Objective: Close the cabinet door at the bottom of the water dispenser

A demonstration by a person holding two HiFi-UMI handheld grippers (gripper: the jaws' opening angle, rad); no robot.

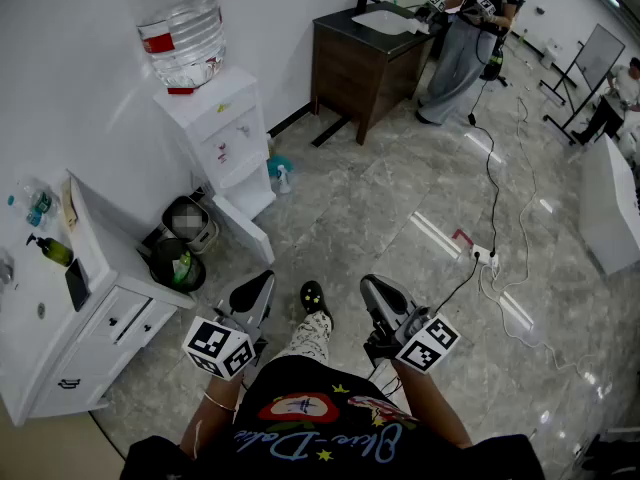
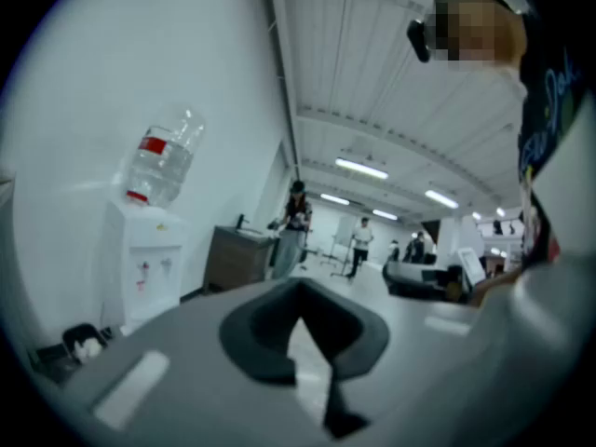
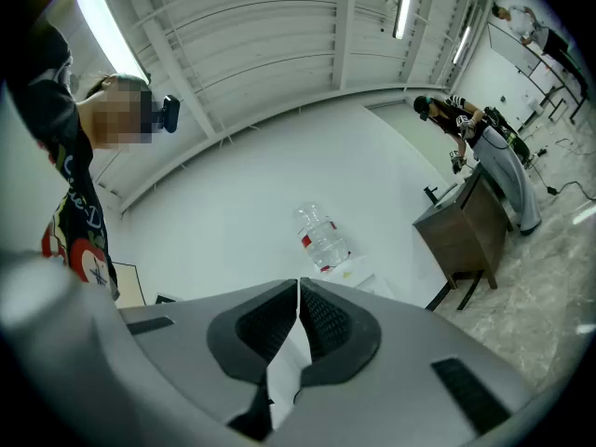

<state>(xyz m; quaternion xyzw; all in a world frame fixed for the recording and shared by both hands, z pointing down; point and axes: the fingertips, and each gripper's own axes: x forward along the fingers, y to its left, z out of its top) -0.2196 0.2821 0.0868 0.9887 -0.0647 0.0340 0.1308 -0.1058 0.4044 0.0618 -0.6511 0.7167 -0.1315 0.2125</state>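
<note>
Gaping cab. door [image 1: 245, 230], head view only

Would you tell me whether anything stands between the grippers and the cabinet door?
Nothing visible: bare floor separates the left gripper and right gripper from the cabinet door; the black bin stands left of that path.
</note>
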